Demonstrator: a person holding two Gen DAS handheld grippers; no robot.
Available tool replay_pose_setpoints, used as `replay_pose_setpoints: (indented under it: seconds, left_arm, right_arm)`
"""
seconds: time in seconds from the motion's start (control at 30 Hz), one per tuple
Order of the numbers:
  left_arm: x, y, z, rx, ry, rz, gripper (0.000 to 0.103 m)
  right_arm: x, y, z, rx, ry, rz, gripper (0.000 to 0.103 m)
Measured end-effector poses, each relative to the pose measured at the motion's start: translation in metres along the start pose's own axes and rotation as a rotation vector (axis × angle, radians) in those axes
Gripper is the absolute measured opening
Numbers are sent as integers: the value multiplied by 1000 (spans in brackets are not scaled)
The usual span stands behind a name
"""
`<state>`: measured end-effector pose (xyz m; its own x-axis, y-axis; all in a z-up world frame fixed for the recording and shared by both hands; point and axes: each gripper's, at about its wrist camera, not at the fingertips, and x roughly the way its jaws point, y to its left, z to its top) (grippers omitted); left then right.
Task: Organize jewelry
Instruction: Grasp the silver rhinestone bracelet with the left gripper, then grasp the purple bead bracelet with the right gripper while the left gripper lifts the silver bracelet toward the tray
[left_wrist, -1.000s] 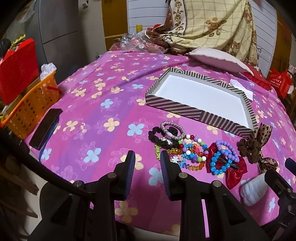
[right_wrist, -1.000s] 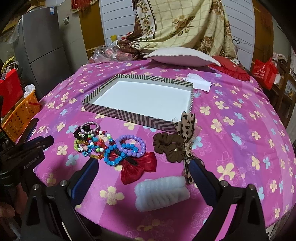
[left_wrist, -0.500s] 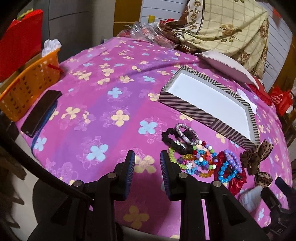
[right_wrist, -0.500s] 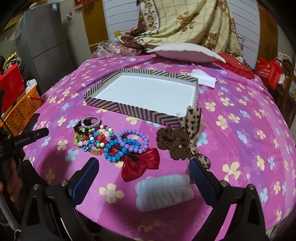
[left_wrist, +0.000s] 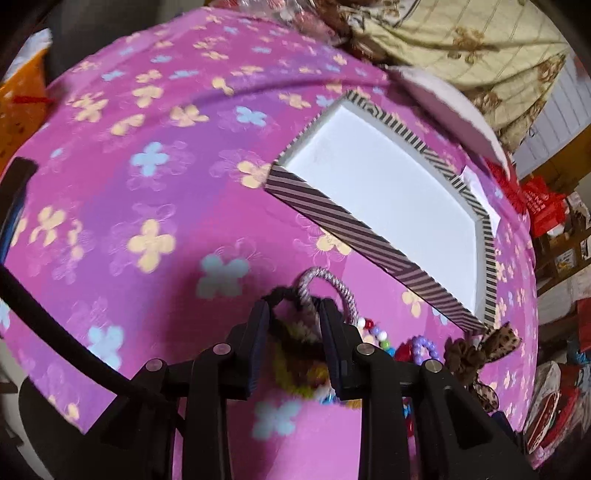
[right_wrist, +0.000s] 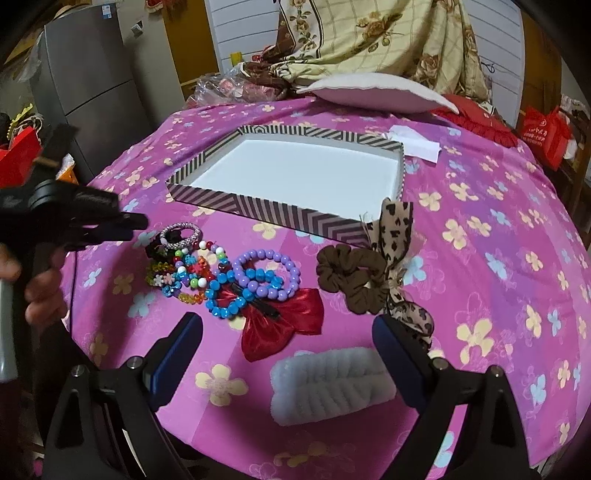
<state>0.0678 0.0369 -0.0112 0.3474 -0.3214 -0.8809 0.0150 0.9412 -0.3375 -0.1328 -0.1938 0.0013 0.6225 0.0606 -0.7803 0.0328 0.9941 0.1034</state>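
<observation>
left gripper (left_wrist: 293, 314) jaws slightly apart, straddling the silver hair tie (right_wrist: 181, 234) at the left end of the jewelry pile (right_wrist: 221, 273); striped tray (right_wrist: 258, 206) behind; right gripper (right_wrist: 288, 336) jaws wide apart above the white headband (right_wrist: 328, 384)

**Obscured and uncertain items**

Left view: blurred throughout. The left gripper (left_wrist: 291, 314) covers most of the bead pile (left_wrist: 373, 334); single bracelets there cannot be told apart. The pink band (left_wrist: 332, 286) and black scrunchie (left_wrist: 275, 295) run behind the fingers (left_wrist: 258, 332); contact with the pads is probably there, but not resolvable. The basket (left_wrist: 22, 103) is cut by the left edge.

Right view: the left gripper (right_wrist: 136, 223) is blurred, its jaws unreadable from the side. The white band (right_wrist: 328, 384) is partly hidden behind the right fingers (right_wrist: 391, 350). The leopard bow (right_wrist: 397, 236) hides the tray (right_wrist: 273, 212) corner. The red bow (right_wrist: 280, 325) lies partly under beads.
</observation>
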Motion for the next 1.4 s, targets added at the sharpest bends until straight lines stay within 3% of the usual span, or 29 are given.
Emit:
replay_pose_setpoints:
  seconds: [0.2,0.37,0.43,0.47,0.77,0.93,1.07,1.3,1.4]
  left_arm:
    - [25,-7,17,10,51,24,40]
    - [39,-18,22,77,96,22,39]
    - [43,-20,23,91,96,31,24]
    - [43,-20,25,94,94,33,22]
    - [17,-12,29,97,41,-39,19]
    - [0,-9,28,89,11,-64,19]
    - [-6,-13,26,111,1,-57,19]
    - [-11,-13,25,124,-12,-43,19]
    - [-14,-14,22,135,-19,-25,19]
  right_arm:
    - [5,-4,2,6,10,1,96]
    - [13,-6,5,12,23,5,96]
    - [16,-6,6,9,29,7,96]
    - [17,-6,7,6,31,8,95]
    - [33,-17,31,32,52,68,76]
    - [56,-16,47,-25,98,50,67]
    - [83,-10,56,-60,156,71,50]
    - [118,5,57,-178,251,30,39]
    - [120,7,58,-214,234,4,35]
